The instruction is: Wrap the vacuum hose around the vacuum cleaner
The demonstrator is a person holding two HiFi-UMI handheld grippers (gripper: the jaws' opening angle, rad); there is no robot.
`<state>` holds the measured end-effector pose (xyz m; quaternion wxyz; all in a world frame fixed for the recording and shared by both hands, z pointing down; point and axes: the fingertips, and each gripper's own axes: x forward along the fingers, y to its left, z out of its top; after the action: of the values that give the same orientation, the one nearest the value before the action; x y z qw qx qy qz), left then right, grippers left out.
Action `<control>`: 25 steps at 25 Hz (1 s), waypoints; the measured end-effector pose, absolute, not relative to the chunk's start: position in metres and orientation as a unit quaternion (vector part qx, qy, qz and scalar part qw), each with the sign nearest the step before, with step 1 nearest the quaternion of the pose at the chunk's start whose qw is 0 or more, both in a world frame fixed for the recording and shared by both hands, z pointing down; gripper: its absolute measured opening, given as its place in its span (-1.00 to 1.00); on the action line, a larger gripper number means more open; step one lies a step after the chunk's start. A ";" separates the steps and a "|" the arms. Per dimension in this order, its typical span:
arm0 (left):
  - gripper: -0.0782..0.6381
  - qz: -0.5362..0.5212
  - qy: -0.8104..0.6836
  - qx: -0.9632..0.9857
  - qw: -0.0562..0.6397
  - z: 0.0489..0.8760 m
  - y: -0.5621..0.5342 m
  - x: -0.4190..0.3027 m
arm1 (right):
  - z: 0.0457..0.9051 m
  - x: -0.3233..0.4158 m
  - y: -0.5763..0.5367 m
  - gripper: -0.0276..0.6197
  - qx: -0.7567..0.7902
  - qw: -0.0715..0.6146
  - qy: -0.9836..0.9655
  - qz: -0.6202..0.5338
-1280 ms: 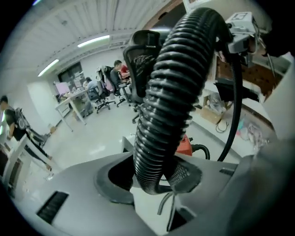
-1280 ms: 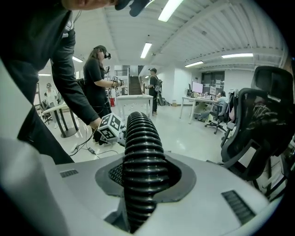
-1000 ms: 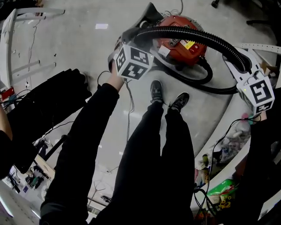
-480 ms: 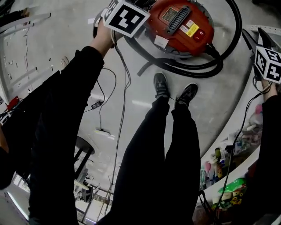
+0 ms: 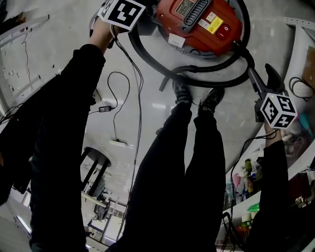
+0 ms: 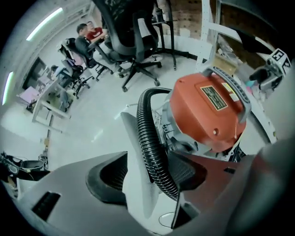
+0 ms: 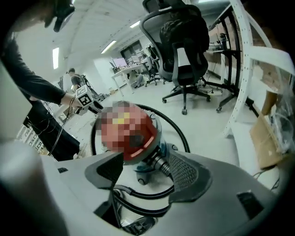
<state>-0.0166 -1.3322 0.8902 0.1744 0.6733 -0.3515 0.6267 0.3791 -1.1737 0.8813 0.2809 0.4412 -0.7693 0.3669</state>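
Springback is the main worry. In the head view the black hose [image 5: 216, 81] already lies in loops on the floor around the red vacuum cleaner [image 5: 197, 22]. The left tool [image 5: 120, 14] is at the far left of the machine and the right tool [image 5: 268, 86] is at its near right. The person's shoes [image 5: 179, 91] stand just beside the nearest loop, so a step forward could pin the hose or kick the loop loose. A thin cable [image 5: 115, 98] trails over the floor on the left and could snag a foot. A stool [image 5: 93, 165] stands further back, well clear.

In the left gripper view the left tool [image 6: 147, 173] has just been opening. Its jaws stand apart with the hose [image 6: 150, 138] running up between them, resting by the right pad but not clamped. From here the ribbed hose will likely slide off the vacuum cleaner [image 6: 212, 110] unless it is tucked in. An office chair [image 6: 133, 41] stands beyond, apart from the work.

In the right gripper view the right tool [image 7: 147, 170] has likewise been opening. Its jaws are apart and grip nothing, with the hose coupling on the floor beyond the gap. The hose [image 7: 177, 126] curves behind the machine. A white rack [image 7: 244, 69] close on the right could catch that tool if it swings outward.
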 end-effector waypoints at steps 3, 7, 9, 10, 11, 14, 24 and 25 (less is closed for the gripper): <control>0.01 0.635 -0.358 0.660 0.179 0.902 -1.332 -0.030 | 0.894 0.364 -1.148 0.07 0.435 0.275 -0.760 0.397; 0.02 0.599 -0.417 0.671 0.131 0.885 -1.332 -0.036 | 0.904 0.353 -1.129 0.07 0.431 0.278 -0.747 0.422; 0.01 0.562 -0.465 0.677 0.093 0.858 -1.324 -0.039 | 0.907 0.348 -1.124 0.07 0.429 0.276 -0.745 0.430; 0.01 0.544 -0.486 0.679 0.083 0.845 -1.315 -0.041 | 0.909 0.345 -1.121 0.07 0.427 0.276 -0.745 0.433; 0.01 0.526 -0.502 0.682 0.081 0.833 -1.303 -0.042 | 0.910 0.342 -1.118 0.07 0.423 0.276 -0.745 0.435; 0.01 0.485 -0.529 0.688 0.108 0.815 -1.257 -0.038 | 0.914 0.333 -1.107 0.07 0.410 0.277 -0.746 0.446; -0.14 0.423 -0.454 0.729 0.290 0.819 -1.096 0.066 | 0.863 0.297 -1.089 -0.34 0.368 0.247 -0.763 0.471; -0.20 0.411 -0.445 0.734 0.305 0.812 -1.089 0.078 | 0.850 0.293 -1.089 -0.45 0.359 0.242 -0.771 0.466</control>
<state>0.0776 -1.0894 0.8118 0.3054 0.7344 -0.4453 0.4111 0.2929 -1.0894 0.8502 0.2423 0.3591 -0.7713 0.4662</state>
